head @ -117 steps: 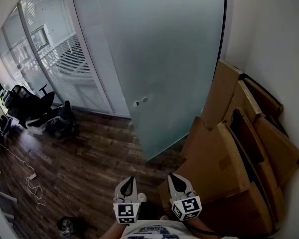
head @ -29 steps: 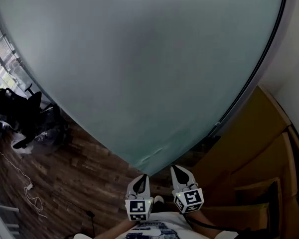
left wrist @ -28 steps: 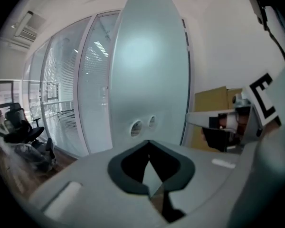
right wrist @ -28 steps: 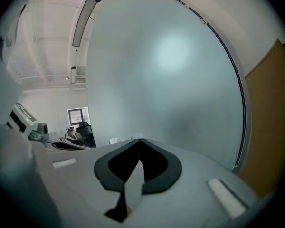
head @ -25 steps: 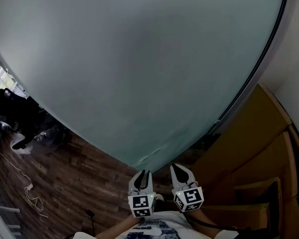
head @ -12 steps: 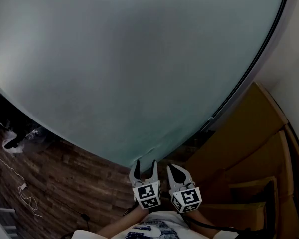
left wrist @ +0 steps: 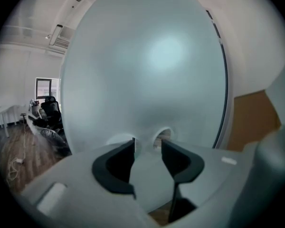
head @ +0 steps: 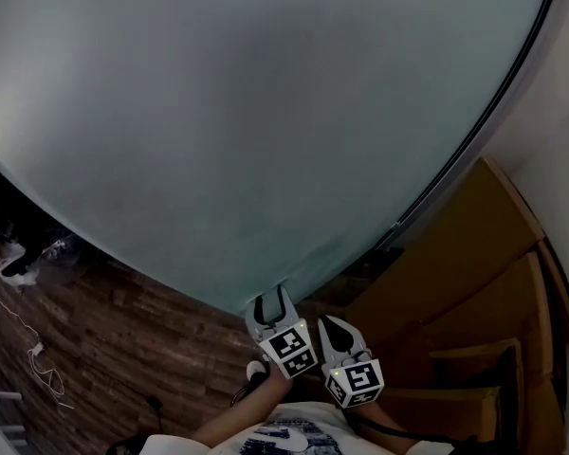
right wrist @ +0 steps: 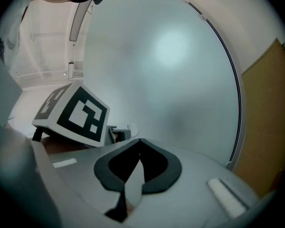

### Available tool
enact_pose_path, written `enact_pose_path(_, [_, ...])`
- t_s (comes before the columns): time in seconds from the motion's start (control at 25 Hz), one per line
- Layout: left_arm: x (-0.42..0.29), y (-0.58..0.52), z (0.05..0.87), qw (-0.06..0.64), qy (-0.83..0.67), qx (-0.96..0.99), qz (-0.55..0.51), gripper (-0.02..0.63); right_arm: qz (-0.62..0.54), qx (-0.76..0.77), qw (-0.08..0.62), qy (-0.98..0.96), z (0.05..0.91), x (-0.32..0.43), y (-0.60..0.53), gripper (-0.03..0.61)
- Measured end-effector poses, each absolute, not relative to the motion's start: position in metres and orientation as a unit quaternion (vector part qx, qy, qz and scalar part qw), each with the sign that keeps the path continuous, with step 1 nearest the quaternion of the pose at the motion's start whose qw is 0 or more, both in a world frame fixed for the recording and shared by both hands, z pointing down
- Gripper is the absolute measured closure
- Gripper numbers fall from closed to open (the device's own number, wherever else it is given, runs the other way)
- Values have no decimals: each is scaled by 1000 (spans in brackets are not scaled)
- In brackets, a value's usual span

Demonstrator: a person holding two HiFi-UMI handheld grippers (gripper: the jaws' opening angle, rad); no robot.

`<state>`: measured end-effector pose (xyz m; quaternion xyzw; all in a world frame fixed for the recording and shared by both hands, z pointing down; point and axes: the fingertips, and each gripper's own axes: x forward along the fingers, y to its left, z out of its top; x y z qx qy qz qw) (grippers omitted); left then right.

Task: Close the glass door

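The frosted glass door (head: 266, 112) fills most of the head view and stands close ahead in both gripper views (left wrist: 147, 70) (right wrist: 171, 70). Two small round fittings (left wrist: 164, 136) sit on the glass just beyond my left fingertips. My left gripper (head: 271, 300) (left wrist: 147, 141) points at the door's lower edge. Its jaws have just been opening wide, then eased in slightly, and they stand open with nothing between them. My right gripper (head: 337, 330) (right wrist: 138, 140) hangs beside it on the right, tips together, holding nothing. The left gripper's marker cube (right wrist: 76, 113) shows in the right gripper view.
Stacked cardboard boxes (head: 474, 282) lean against the wall on the right, close to the door's dark frame strip (head: 474, 131). Dark wooden floor (head: 104, 330) lies to the left, with loose white cable (head: 38, 368). Office chairs (left wrist: 50, 113) stand beyond the door's left edge.
My left gripper moved forward and right toward the door's lower edge and opened. The door now covers more of the room on the left. The right gripper stayed put.
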<state>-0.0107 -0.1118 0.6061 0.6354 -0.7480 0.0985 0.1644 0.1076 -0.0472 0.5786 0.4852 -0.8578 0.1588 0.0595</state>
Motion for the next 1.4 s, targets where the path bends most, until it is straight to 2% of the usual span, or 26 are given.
enact_pose_path(0.16, [-11, -120, 605, 151, -758, 626, 103, 437, 159, 481, 58, -860, 578, 105, -46, 571])
enact_pose_path(0.36, [-22, -127, 603, 152, -785, 593, 99, 488, 162, 481, 61, -860, 580, 106, -44, 571])
enact_pose_path(1.4, [-49, -166, 606, 136, -770, 611, 120, 497, 160, 485, 46, -858, 575, 115, -61, 571])
